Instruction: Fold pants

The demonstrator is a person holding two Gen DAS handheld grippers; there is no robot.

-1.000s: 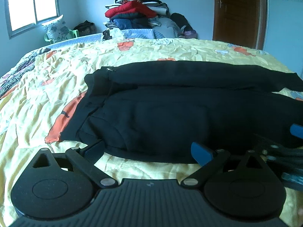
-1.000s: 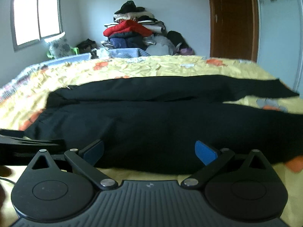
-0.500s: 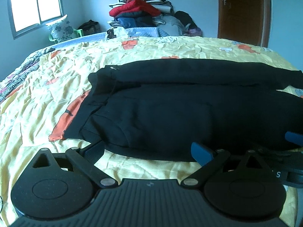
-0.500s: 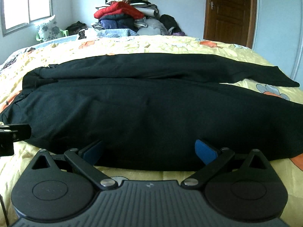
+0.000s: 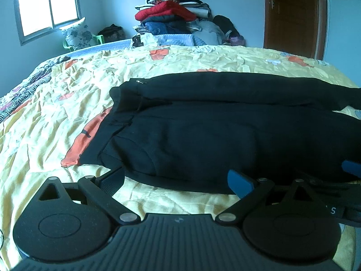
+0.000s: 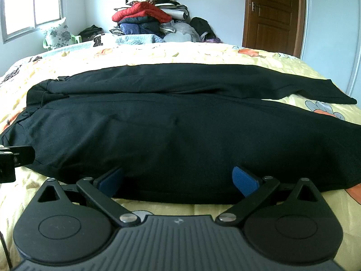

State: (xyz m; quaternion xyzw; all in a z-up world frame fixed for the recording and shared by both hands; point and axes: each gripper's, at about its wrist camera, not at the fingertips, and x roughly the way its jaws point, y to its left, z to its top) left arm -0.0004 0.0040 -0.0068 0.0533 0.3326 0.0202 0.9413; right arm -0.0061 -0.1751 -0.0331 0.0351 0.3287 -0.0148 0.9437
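Note:
Black pants (image 5: 214,131) lie flat across the yellow bedspread (image 5: 56,103), waistband to the left, legs running right. They also fill the right wrist view (image 6: 180,124), with the far leg's hem at the right. My left gripper (image 5: 176,180) is open at the near edge of the pants by the waist end, holding nothing. My right gripper (image 6: 178,180) is open, its blue pads (image 6: 244,180) at the near edge of the near leg. The right gripper shows at the right of the left wrist view (image 5: 347,180).
A pile of folded clothes (image 5: 171,15) stands behind the bed against the far wall. A window (image 5: 45,6) is at the left and a brown door (image 5: 293,15) at the right. A floral pillow (image 5: 77,33) sits on a green chair.
Both grippers have moved forward to the near edge of the pants. The right gripper has also shifted right along the leg. Both stay open.

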